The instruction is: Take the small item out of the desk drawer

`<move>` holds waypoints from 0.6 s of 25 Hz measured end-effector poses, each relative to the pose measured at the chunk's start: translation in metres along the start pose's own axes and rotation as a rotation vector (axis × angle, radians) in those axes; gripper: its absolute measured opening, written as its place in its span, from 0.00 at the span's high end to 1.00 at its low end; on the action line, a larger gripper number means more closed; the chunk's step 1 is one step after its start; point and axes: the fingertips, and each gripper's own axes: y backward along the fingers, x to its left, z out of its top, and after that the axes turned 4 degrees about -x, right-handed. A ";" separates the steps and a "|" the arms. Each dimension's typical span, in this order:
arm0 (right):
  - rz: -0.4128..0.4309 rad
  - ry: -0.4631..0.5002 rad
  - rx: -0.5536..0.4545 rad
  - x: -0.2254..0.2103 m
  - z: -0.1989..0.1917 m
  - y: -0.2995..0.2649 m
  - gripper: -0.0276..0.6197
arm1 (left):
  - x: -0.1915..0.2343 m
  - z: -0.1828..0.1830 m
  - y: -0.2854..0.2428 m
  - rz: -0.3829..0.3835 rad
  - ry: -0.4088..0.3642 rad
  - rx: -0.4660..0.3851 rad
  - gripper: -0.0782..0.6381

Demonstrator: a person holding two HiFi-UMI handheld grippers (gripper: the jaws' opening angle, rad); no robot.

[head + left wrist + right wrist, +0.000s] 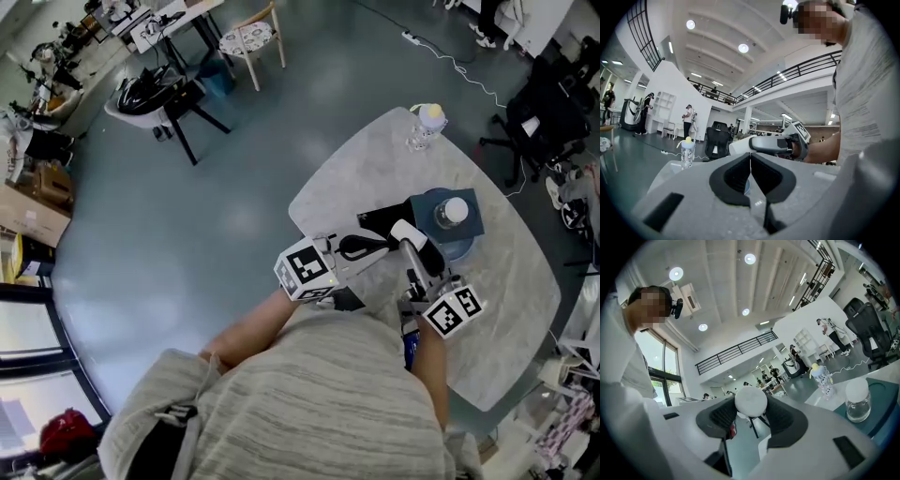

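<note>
Right gripper (751, 405) nearest: jaws clamp the small white round item (751, 401), held level, clear of the blue drawer box (424, 208) on the table (375, 159). Extraction looks done. Left gripper (750, 161) is clenched and empty, probably spare for closing the drawer.

Setting: large open-plan lab or office hall. Head view: polished grey floor (234, 187), black office chair (553, 112) upper right, cardboard boxes (33, 211) at left edge. Left gripper view: high white ceiling with recessed round lights (743, 48), railed mezzanine (797, 70) at right, people (687, 121) standing at left.
</note>
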 end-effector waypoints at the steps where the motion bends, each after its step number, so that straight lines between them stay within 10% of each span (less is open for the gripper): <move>1: 0.008 0.015 -0.010 0.003 0.003 0.003 0.66 | -0.002 0.005 -0.001 -0.004 -0.010 -0.009 0.87; 15: 0.044 0.197 -0.148 0.037 0.035 0.029 0.66 | -0.032 0.045 0.004 -0.030 -0.141 -0.055 0.87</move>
